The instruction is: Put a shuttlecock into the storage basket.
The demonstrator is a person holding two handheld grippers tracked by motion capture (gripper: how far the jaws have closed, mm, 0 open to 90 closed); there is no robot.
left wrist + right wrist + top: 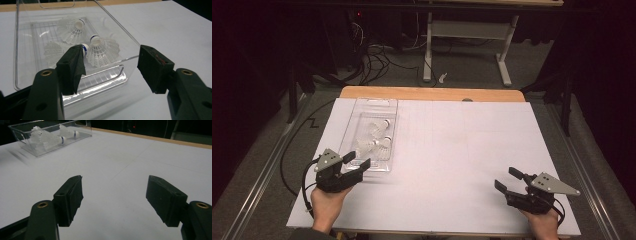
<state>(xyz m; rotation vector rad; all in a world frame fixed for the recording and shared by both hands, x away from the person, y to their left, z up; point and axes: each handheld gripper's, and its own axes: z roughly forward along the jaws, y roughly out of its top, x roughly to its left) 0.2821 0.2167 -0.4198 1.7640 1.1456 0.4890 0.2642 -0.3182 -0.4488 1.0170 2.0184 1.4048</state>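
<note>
A clear plastic box point(377, 99) lies on the left part of the white table point(462, 150). It holds three white shuttlecocks point(374, 137). My left gripper point(357, 160) is open right at the box's near end. In the left gripper view the left gripper point(112, 68) frames the box's near wall point(110, 63). One shuttlecock point(102, 51) lies just behind that wall, another point(71, 30) farther back, and a third point(53, 50) is partly hidden by the left jaw. My right gripper point(507, 178) point(115, 197) is open at the table's near right, with nothing between its jaws. The right gripper view has the box point(37, 152) far off.
A wooden strip point(432, 93) borders the table's far edge. Beyond it on the floor are a white desk frame point(428, 50) and tangled cables point(372, 62). Bare white surface lies between the box and my right gripper.
</note>
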